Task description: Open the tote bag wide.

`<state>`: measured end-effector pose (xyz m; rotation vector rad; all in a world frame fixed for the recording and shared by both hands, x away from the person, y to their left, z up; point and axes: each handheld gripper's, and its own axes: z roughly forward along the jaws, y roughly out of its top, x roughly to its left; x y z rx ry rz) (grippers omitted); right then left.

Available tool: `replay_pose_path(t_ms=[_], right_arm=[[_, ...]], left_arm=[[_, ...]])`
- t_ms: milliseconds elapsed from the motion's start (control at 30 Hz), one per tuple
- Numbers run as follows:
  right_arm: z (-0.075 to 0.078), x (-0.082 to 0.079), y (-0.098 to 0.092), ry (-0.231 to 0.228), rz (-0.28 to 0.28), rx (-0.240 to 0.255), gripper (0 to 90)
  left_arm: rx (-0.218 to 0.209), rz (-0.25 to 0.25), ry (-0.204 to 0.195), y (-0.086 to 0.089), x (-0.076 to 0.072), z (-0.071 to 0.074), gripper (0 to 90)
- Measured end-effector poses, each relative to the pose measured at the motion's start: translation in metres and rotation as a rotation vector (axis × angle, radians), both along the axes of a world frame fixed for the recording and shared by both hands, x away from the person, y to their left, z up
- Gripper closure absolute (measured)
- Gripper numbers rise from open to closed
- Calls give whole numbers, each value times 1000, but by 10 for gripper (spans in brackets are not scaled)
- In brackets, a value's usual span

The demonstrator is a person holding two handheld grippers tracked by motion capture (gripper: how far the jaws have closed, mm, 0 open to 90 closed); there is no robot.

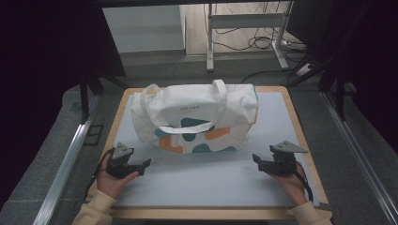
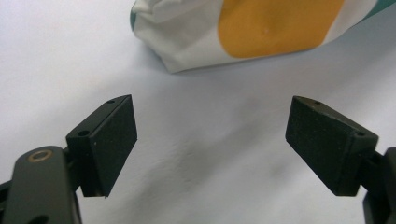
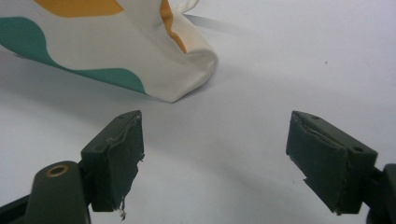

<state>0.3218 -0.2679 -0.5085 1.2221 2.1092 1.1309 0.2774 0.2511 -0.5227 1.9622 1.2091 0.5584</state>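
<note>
1. Okay, I see a white tote bag [image 1: 195,117] with teal and orange blobs lying on its side in the middle of the high view, on the pale grey mat [image 1: 211,183] that covers the wooden table [image 1: 119,112].
2. Its two handles [image 1: 187,105] loop up over the top face, and small grey lettering sits between them, too small for me to read.
3. My left gripper [image 1: 146,163] sits at the lower left of the high view, held in the left hand [image 1: 112,180], tips aimed right toward the bag's lower left corner, near it but not touching.
4. In the left gripper view its jaws stand wide apart with nothing but bare mat between them [image 2: 210,140]; the bag's corner [image 2: 243,32] with an orange patch fills the top centre of that frame, apart from the pads [image 2: 116,140].
5. My right gripper [image 1: 256,159] is at the lower right of the high view, in the right hand [image 1: 291,183], tips aimed left, just off the bag's lower right corner.
6. In the right gripper view its jaws are also spread wide and hold nothing [image 3: 212,149]; the bag [image 3: 116,42] shows at upper left, teal stripe and orange edge visible, clear of the pads [image 3: 123,154], whose facing looks torn and frayed.
7. Both grippers rest low by the mat, well apart from each other, bag between and beyond them.
</note>
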Motion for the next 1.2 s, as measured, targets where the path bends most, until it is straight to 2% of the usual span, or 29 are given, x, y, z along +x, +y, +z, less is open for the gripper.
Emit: replay_pose_path(t_ms=[200, 400, 600, 867, 967, 1100, 1200], right_arm=[[-2, 0, 4, 2, 12, -33, 204], [-2, -4, 9, -5, 27, -58, 220], [-2, -3, 8, 3, 35, -52, 244], [-1, -3, 8, 10, 38, -41, 249], [2, -3, 8, 10, 42, -20, 250], [5, -4, 8, -14, 73, -18, 250], [9, -4, 10, -9, 73, -18, 251]], left_arm=[[-18, -2, -15, 2, -4, 2, 188], [-9, 0, -24, 2, -5, 2, 188], [-14, 5, 2, 3, -3, 2, 203], [-28, 12, -1, 6, -5, 4, 210], [-31, 10, 4, 5, -5, 5, 209], [-46, 14, 0, 7, -5, 6, 210], [-51, 15, 1, 8, -6, 7, 211]])
